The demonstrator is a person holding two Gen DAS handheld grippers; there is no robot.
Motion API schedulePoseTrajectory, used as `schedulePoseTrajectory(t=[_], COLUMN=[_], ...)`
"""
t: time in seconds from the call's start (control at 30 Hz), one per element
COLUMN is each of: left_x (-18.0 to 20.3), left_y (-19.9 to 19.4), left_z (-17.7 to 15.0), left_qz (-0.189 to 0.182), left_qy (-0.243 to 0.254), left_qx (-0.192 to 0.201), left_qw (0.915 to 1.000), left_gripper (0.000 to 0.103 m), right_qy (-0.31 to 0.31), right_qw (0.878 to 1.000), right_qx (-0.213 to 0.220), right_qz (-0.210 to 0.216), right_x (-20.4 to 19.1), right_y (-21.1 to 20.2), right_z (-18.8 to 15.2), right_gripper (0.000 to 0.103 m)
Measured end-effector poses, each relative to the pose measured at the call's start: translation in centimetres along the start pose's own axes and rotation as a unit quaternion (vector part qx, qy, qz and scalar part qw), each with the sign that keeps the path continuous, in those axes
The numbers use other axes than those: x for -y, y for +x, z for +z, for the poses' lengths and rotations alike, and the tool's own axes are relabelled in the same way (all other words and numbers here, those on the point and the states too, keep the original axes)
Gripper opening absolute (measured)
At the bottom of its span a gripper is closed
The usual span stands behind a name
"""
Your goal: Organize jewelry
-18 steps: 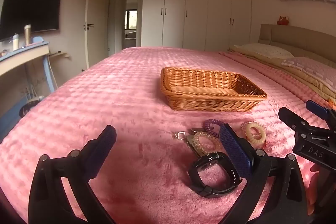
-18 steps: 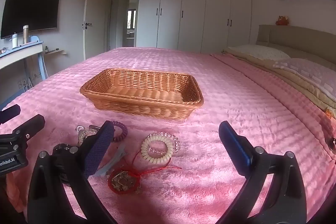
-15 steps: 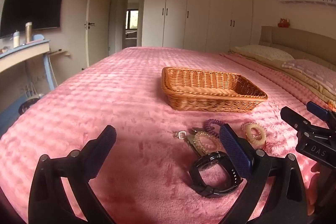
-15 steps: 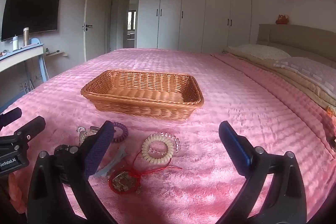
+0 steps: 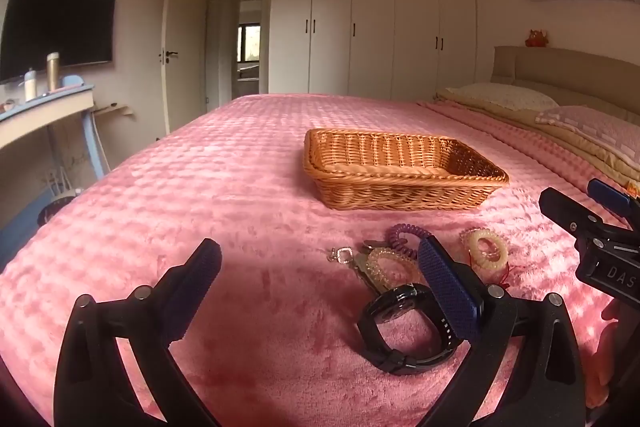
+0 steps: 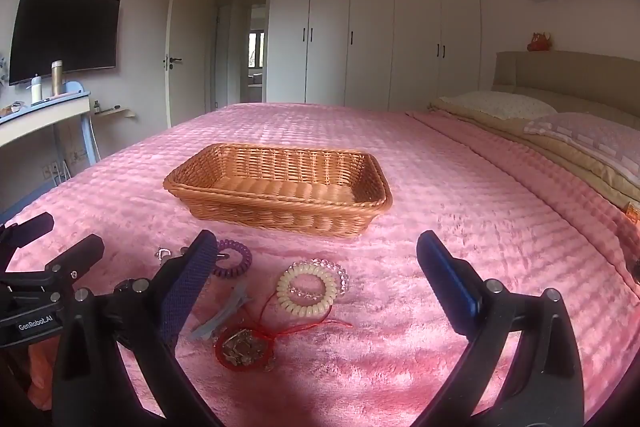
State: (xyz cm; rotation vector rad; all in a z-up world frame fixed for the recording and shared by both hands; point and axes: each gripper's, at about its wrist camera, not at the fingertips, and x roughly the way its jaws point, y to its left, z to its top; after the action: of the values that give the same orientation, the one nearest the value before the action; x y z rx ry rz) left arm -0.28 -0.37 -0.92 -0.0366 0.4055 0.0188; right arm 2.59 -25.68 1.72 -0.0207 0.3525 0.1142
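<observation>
Two pairs of tongs hang spread wide over the pink bed [image 6: 460, 187], each holding nothing, apparently poised to choose a first piece. The left tongs [image 5: 320, 287] have the black watch [image 5: 404, 331] just behind their right finger. The right tongs [image 6: 316, 279] frame the cream coil bracelet [image 6: 307, 289], with the red-corded charm [image 6: 244, 345] nearer and the purple coil [image 6: 234, 259] by their left finger. Beyond both pairs sits the wicker basket [image 6: 280, 217], seemingly empty; it looks like the intended home for this loose cluster, so nothing is sorted yet.
</observation>
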Motion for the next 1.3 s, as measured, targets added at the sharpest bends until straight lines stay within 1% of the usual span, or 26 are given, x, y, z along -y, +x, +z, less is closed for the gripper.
schedulePoseTrajectory(t=[0.6, 1.3], left_x=[-0.77, -0.95], left_y=[0.38, 0.62], left_z=[-0.04, -0.21], left_qz=[-0.014, -0.017], left_qy=[-0.023, -0.030], left_qx=[-0.009, -0.012], left_qw=[0.9996, 0.9993], left_gripper=[0.096, 0.096], right_qy=[0.001, 0.000], right_qw=[1.000, 1.000], right_qx=[0.005, 0.005], right_qz=[0.004, 0.004], right_x=[-0.19, -0.11], right_y=[-0.12, -0.10], right_z=[-0.25, -0.30], right_gripper=[0.095, 0.095])
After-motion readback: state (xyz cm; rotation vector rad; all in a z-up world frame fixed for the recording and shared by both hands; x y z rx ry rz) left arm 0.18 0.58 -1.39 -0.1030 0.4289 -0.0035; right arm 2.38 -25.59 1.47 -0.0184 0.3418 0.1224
